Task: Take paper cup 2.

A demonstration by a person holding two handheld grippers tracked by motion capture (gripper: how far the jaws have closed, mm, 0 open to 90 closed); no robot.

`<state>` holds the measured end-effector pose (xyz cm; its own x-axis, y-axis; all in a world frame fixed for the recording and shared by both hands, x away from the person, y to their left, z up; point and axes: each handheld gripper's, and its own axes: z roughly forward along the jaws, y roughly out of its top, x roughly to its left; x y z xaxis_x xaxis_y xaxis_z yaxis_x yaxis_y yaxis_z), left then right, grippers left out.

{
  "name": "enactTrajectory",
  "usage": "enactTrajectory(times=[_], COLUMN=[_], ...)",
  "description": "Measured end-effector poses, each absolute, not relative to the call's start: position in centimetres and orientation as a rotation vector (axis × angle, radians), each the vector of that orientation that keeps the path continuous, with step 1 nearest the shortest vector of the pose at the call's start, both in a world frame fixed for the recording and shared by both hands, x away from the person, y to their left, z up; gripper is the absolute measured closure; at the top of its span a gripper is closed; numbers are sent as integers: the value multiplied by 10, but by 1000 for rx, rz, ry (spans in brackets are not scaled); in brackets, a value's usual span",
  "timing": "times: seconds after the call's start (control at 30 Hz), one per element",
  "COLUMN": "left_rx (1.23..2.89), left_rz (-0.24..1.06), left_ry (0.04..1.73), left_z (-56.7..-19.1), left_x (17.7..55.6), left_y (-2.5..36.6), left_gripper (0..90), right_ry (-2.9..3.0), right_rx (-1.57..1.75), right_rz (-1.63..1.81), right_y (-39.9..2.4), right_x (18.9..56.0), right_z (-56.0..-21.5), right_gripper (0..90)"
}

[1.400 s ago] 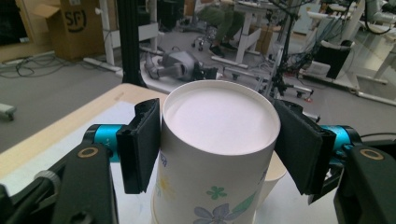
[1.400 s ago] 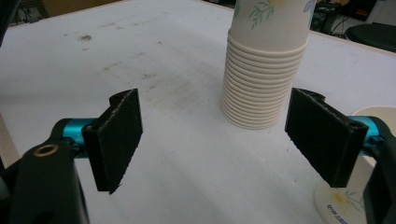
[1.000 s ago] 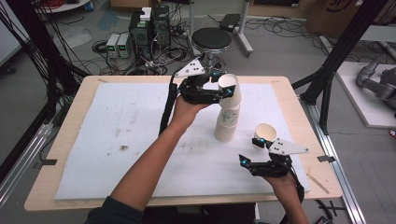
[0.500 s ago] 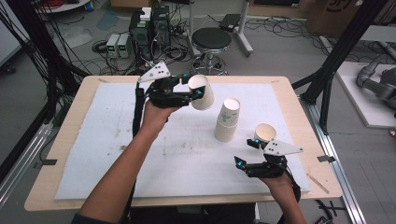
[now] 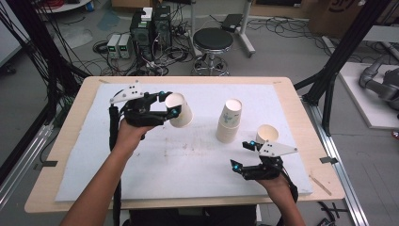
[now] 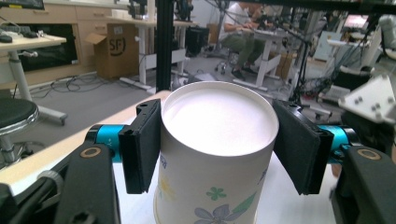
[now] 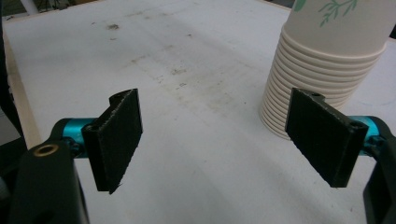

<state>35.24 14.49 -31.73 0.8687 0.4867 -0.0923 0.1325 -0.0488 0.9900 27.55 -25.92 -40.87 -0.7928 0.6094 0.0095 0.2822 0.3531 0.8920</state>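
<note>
The left gripper (image 5: 173, 109) is clamped on a single paper cup (image 5: 179, 110), its two black pads pressing the cup's sides just below the rim, as the left gripper view shows with the floral cup (image 6: 215, 154) squeezed between them. In the high view the cup hangs tilted above the white mat (image 5: 141, 169) on the left half of the counter (image 5: 66, 155), well apart from the stack of cups (image 5: 230, 121) standing upside down near the middle. A third cup (image 5: 267, 133) stands upright just beyond the right gripper (image 5: 244, 156), whose jaws are spread wide with nothing between them; the right gripper view shows them open over bare mat with the stack (image 7: 327, 60) off to one side. The likely trouble is the thin wall of the cup: too firm a squeeze could buckle it, and a slack one could let it slip, since it is tilted. If it is set down at this angle, it may tip over and roll. The right gripper sits near the upright cup and the stack, so a careless sweep there could knock either.
</note>
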Motion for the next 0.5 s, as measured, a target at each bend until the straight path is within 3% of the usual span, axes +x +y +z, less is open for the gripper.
enactTrajectory(times=[0.5], left_rx=[1623], left_rz=[292], left_ry=[560], left_z=[-360], left_x=[327], left_y=[179], left_gripper=[359], right_ry=[2332], right_rx=[749], right_rz=[1425], right_y=[-246], right_x=[280], right_z=[-411], right_gripper=[194])
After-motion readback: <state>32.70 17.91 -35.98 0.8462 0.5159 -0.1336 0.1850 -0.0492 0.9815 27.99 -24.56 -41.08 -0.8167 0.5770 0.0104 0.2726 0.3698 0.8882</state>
